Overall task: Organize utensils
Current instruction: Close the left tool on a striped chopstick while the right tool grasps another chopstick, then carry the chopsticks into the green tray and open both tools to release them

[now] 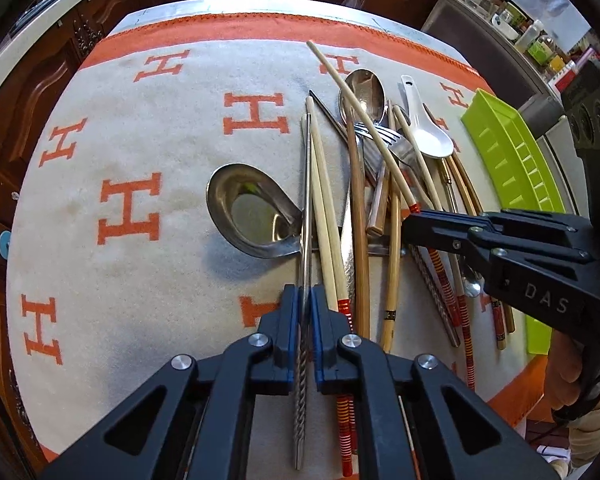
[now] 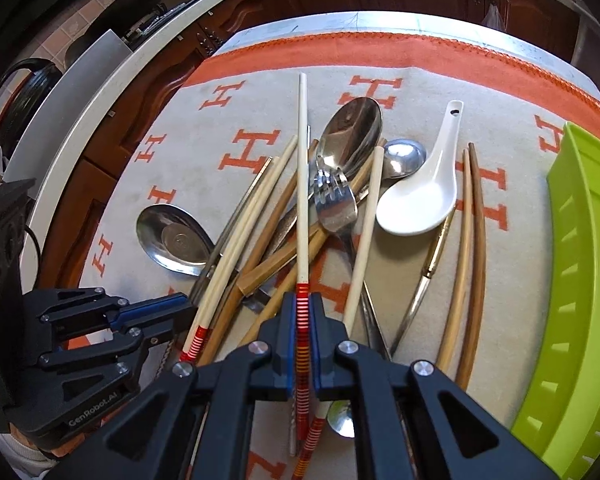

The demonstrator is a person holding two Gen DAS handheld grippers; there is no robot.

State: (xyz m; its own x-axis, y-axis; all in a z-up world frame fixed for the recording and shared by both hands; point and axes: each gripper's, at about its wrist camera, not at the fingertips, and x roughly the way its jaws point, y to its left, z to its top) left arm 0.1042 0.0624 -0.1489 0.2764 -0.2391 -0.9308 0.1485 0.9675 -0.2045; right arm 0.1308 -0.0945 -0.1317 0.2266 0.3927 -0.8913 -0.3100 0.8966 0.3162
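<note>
Far left: dark wooden cabinets (image 1: pixel 40 92) behind the table edge. Left part of the cloth (image 1: pixel 112 140), cream with orange H motifs and an orange border, bearing a steel ladle-type spoon (image 1: pixel 248 216), bowl up, handle running under the chopsticks. Just right of it, left gripper (image 1: pixel 306 312), fingers pressed onto a metal chopstick (image 1: pixel 307 200) with twisted grip, shaft pointing away across the cloth. Alongside, touching, a pale pair of chopsticks with red-banded ends (image 1: pixel 324 216).

Centre: tangled pile of utensils resting on the cloth — brown bamboo chopsticks (image 1: pixel 358 220), a large steel spoon (image 2: pixel 354 132), a fork (image 2: pixel 336 200) lying over its handle, a smaller round steel spoon (image 2: pixel 404 158) partly hidden behind. Right gripper (image 2: pixel 302 320) pinching a pale chopstick with red-and-white striped end (image 2: pixel 302 184), raised over the pile, tip pointing away. A matching striped chopstick (image 2: pixel 366 232) lying slanted just right of it.

Right of centre: white ceramic soup spoon (image 2: pixel 424 196), bowl toward the camera, handle hole at the far end. Beside it a slim metal-and-gold utensil (image 2: pixel 432 260), type unclear, and two curved brown chopsticks (image 2: pixel 474 240) side by side.

Far right: lime-green slotted tray (image 2: pixel 580 280) at the table edge, near the pile but apart from it.
</note>
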